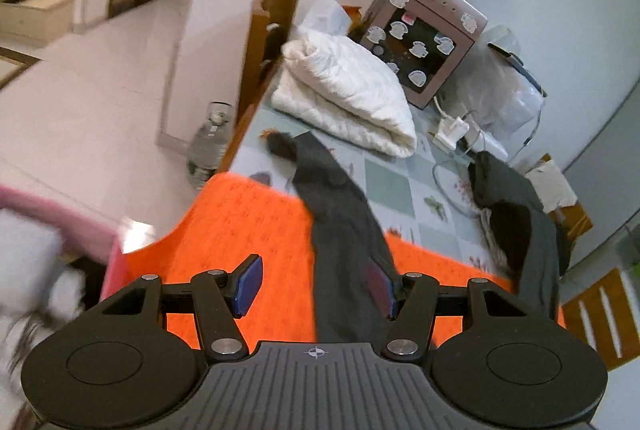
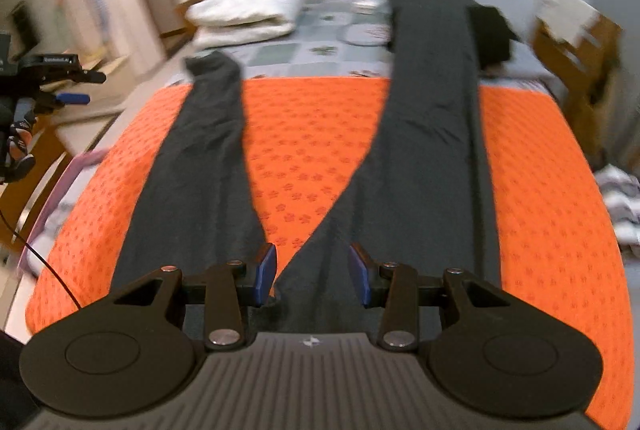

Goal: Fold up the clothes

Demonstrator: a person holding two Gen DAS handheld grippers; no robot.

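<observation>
The right gripper (image 2: 312, 276) sits nearest in its own view, tilted down over the crotch of a pair of dark grey trousers (image 2: 432, 134) spread on an orange mat (image 2: 304, 158). Its blue pads (image 2: 266, 274) stand moderately apart, with the fork where the two legs meet lying below the gap; the pads press on nothing, and whether the tips touch the cloth cannot be told. The two legs run away from the gripper in a V, the left one ending near the mat's far edge, the right one reaching beyond the mat onto the checked tablecloth (image 2: 324, 46). At the left edge of this view the left gripper shows as a dark frame with one blue pad, held well off to the side of the table.

The left gripper (image 1: 316, 284) points down and across the mat (image 1: 240, 230) from the side. Its jaws are fairly wide and hold nothing; one trouser leg (image 1: 344, 230) lies on the mat under the right pad, the left pad (image 1: 249, 284) hangs over bare orange. Farther along the table lie a folded white quilt (image 1: 348, 90), a water dispenser (image 1: 424, 46) with stickers, and a white plug (image 1: 452, 130) with its cord.
</observation>
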